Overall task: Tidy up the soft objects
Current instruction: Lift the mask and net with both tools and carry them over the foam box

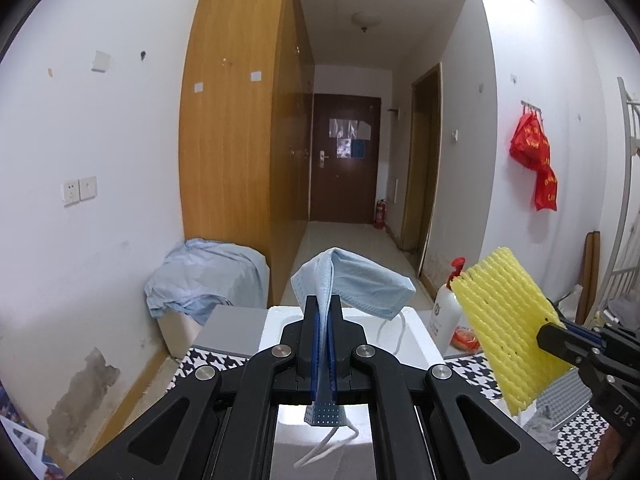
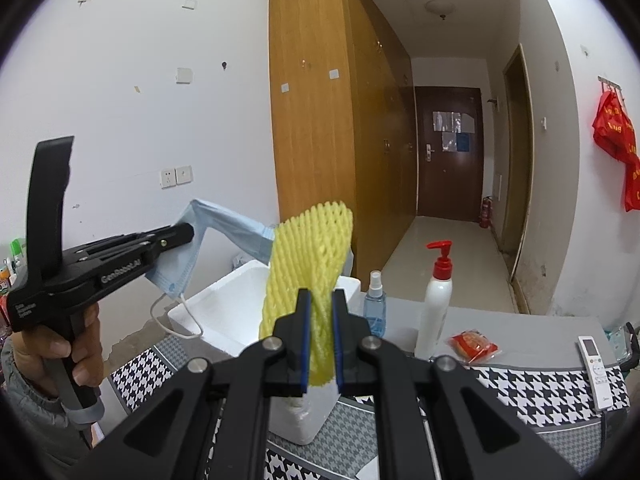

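My left gripper (image 1: 323,308) is shut on a light blue face mask (image 1: 360,284), held in the air above the white foam box (image 1: 416,334); its ear loops hang down. In the right wrist view the left gripper (image 2: 188,232) and the mask (image 2: 228,232) are at the left, above the foam box (image 2: 224,300). My right gripper (image 2: 320,304) is shut on a yellow foam net sleeve (image 2: 308,256), held upright above the box's near side. The sleeve (image 1: 508,328) and right gripper (image 1: 548,334) also show at the right in the left wrist view.
On the houndstooth-covered table (image 2: 520,384) stand a white pump bottle (image 2: 436,300), a small blue spray bottle (image 2: 375,306), a red-wrapped snack (image 2: 472,345) and a white remote (image 2: 598,364). A blue cloth-covered bin (image 1: 208,280) sits by the wardrobe (image 1: 240,120).
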`<state>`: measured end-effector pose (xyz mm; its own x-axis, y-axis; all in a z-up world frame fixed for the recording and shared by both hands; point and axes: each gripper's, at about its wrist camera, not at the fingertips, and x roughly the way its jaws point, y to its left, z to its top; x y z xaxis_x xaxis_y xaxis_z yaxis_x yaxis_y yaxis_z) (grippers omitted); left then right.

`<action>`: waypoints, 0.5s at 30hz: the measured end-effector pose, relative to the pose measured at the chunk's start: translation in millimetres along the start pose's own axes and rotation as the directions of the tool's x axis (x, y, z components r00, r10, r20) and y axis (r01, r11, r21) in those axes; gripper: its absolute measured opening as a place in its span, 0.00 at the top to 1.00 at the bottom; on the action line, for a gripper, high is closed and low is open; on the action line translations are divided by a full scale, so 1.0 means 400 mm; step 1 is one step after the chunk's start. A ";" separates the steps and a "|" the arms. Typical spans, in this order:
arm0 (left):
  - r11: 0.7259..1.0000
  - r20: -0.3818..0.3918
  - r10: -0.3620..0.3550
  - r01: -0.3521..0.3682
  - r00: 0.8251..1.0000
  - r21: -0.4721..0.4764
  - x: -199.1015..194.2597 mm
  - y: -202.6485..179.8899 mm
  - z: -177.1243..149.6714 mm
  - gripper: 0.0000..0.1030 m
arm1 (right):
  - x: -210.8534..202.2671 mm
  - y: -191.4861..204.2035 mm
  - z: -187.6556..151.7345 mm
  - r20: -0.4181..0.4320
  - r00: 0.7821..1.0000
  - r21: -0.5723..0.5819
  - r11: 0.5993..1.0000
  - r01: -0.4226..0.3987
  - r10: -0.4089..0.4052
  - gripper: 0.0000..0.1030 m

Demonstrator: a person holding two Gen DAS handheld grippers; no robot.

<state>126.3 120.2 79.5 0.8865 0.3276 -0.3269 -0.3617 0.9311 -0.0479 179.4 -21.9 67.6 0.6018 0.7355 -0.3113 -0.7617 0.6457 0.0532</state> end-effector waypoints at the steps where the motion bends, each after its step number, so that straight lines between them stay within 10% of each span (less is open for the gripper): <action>1: 1.000 -0.006 0.000 0.000 1.000 -0.002 0.008 0.001 0.000 0.97 | 0.001 -0.001 0.000 -0.001 1.000 0.001 1.000 0.000 0.000 0.88; 15: 1.000 -0.120 -0.007 0.008 0.993 0.008 0.117 0.005 -0.017 0.97 | 0.027 -0.007 -0.005 -0.030 0.999 0.004 1.000 0.029 -0.028 0.88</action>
<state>165.0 136.1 57.6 0.8481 0.2991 -0.4373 -0.3518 0.9351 -0.0427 187.6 -16.3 62.2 0.6157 0.7104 -0.3410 -0.7432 0.6673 0.0484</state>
